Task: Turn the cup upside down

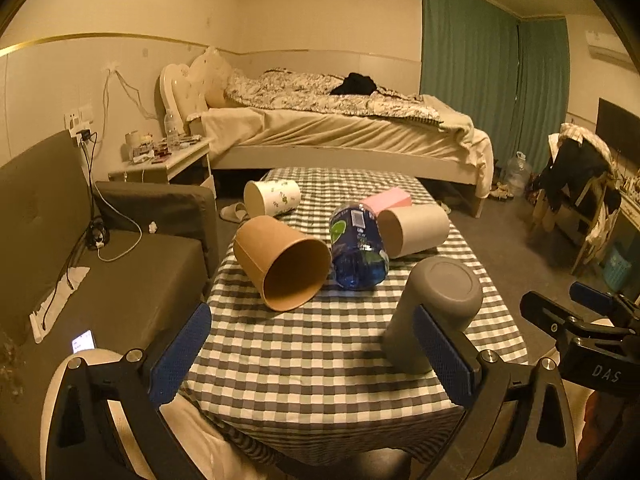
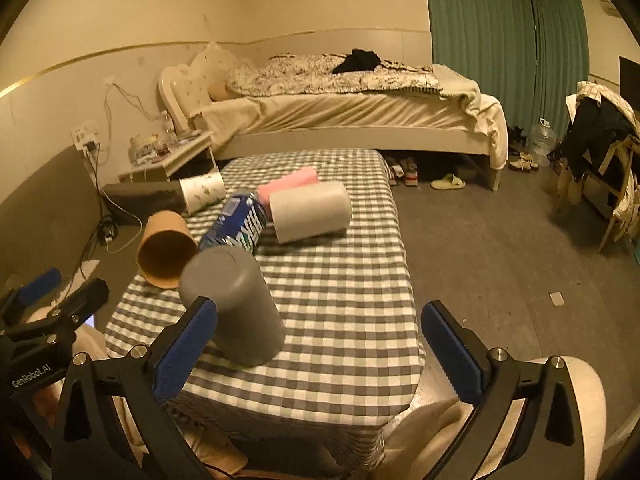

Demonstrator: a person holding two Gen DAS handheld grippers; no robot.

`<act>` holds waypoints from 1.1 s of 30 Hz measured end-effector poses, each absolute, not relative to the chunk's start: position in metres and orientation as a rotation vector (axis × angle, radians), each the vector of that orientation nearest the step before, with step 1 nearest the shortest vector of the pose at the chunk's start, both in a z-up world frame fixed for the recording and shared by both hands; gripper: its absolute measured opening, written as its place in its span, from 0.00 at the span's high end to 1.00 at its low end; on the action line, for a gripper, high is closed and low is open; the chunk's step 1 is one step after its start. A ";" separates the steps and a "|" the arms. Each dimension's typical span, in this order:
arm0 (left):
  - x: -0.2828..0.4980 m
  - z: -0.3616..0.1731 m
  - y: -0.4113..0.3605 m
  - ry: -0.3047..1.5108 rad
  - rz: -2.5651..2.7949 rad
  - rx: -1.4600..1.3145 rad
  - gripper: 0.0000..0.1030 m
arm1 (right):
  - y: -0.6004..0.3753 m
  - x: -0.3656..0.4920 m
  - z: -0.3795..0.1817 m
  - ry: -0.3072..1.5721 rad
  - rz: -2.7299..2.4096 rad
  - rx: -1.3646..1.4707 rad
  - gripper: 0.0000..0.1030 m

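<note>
The grey cup (image 1: 434, 312) stood with its closed base up on the checked tablecloth (image 1: 320, 360), so the flip looked done, and the chief risk from here was a careless withdrawal. In the left wrist view the cup sat just beyond the left gripper's (image 1: 316, 356) right-hand finger, perhaps touching its blue pad; a sideways swing could tip the tall, smooth cylinder, which seemed matte plastic and rather top-heavy on soft cloth. Both pairs of fingers stood wide apart and held nothing; the right gripper (image 2: 320, 344) had the cup just ahead of its left-hand finger. Farther ahead lay a brown paper cup (image 1: 282, 264) on its side, a crinkled blue bottle (image 1: 358, 246) and a pale cylinder (image 1: 412, 230), all liable to roll if the cloth were dragged.
</note>
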State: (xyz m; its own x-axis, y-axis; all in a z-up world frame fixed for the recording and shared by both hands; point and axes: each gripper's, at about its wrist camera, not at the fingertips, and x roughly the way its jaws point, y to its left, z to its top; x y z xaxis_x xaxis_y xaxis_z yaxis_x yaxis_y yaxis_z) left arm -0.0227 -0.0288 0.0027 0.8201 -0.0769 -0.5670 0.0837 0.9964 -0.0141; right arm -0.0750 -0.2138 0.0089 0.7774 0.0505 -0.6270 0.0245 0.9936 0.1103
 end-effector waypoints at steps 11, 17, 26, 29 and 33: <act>-0.021 -0.004 -0.030 0.615 -0.072 0.031 0.00 | -0.211 -0.074 0.006 0.685 0.012 0.104 0.01; -0.021 -0.004 -0.029 0.617 -0.074 0.030 0.00 | -0.211 -0.073 0.005 0.690 0.011 0.103 0.01; -0.024 -0.002 -0.029 0.605 -0.072 0.034 0.00 | -0.209 -0.072 0.005 0.691 0.008 0.101 0.01; -0.025 -0.002 -0.028 0.604 -0.072 0.033 0.00 | -0.209 -0.072 0.005 0.692 0.008 0.100 0.01; -0.025 -0.002 -0.028 0.603 -0.071 0.034 0.00 | -0.210 -0.072 0.006 0.693 0.006 0.099 0.01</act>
